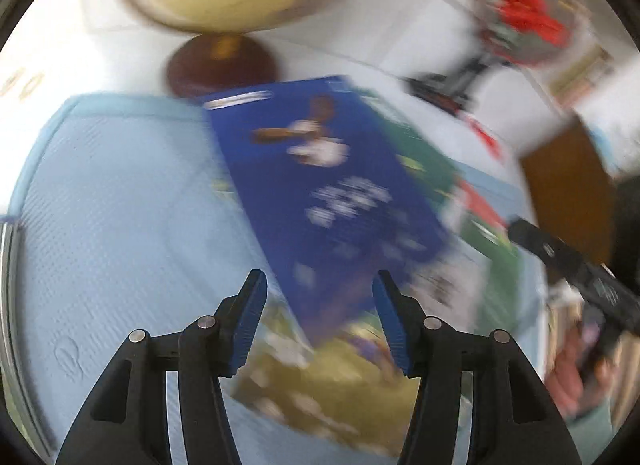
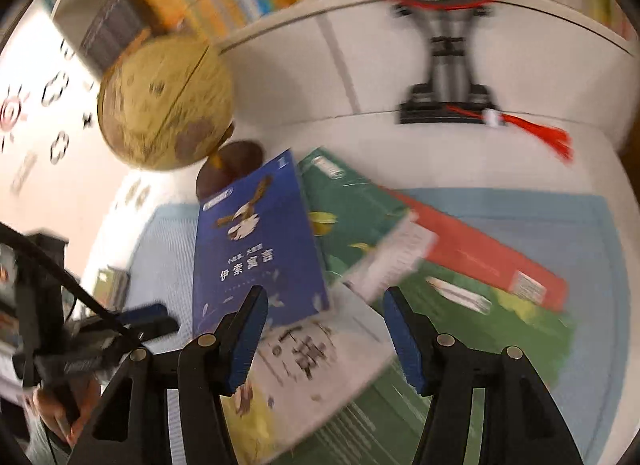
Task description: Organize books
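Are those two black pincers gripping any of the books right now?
No. Both the left tool and right tool hang open above the blue paperback book, holding nothing.

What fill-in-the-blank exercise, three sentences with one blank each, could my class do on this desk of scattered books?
1. The book lying on top of the pile, with a bird on its cover, is ____ in colour.
2. Behind the blue book stands a yellowish ____ on a dark round base.
3. The books lie on a light ____ mat.

Both the left gripper and the right gripper are open, holding nothing.

Missing words: blue; globe; blue
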